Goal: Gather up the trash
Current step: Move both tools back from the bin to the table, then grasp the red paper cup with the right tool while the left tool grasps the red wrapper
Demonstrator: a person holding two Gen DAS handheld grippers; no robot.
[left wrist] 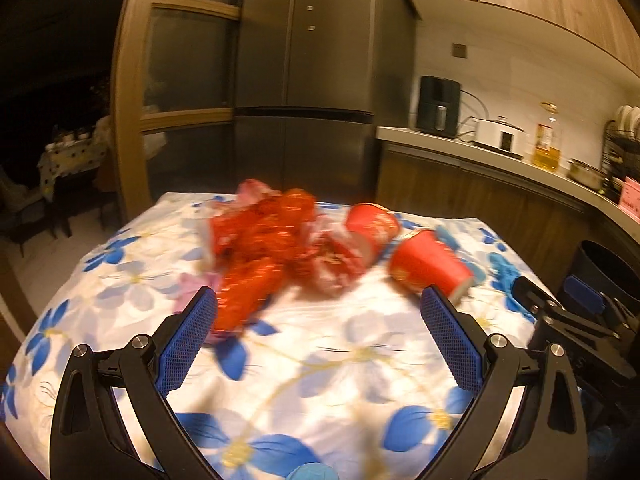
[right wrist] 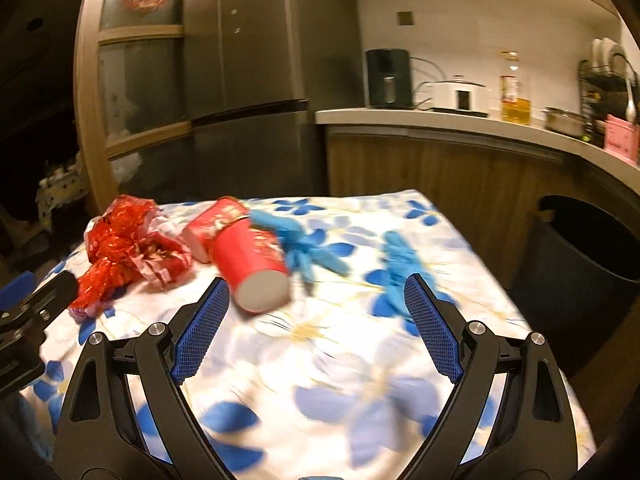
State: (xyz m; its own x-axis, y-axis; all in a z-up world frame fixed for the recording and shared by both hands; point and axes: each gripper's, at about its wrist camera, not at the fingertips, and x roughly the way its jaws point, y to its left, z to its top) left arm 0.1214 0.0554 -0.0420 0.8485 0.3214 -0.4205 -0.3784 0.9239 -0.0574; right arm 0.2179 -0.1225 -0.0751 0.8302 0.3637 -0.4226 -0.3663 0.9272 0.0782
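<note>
A heap of crumpled red foil wrappers (left wrist: 264, 240) lies on the flowered tablecloth (left wrist: 340, 360); it also shows in the right wrist view (right wrist: 128, 248). Two red paper cups lie on their sides beside it: a near cup (left wrist: 428, 266) (right wrist: 252, 264) and a far cup (left wrist: 370, 226) (right wrist: 216, 224). Two crumpled blue gloves (right wrist: 308, 248) (right wrist: 400, 268) lie right of the cups. My left gripper (left wrist: 320, 300) is open and empty, just short of the wrappers. My right gripper (right wrist: 316, 288) is open and empty, with the near cup by its left finger.
A dark trash bin (right wrist: 580, 248) stands off the table's right edge, also in the left wrist view (left wrist: 612, 268). A counter (right wrist: 440, 120) with appliances, an oil bottle and a dish rack runs behind. A tall fridge (left wrist: 304, 80) stands beyond the table.
</note>
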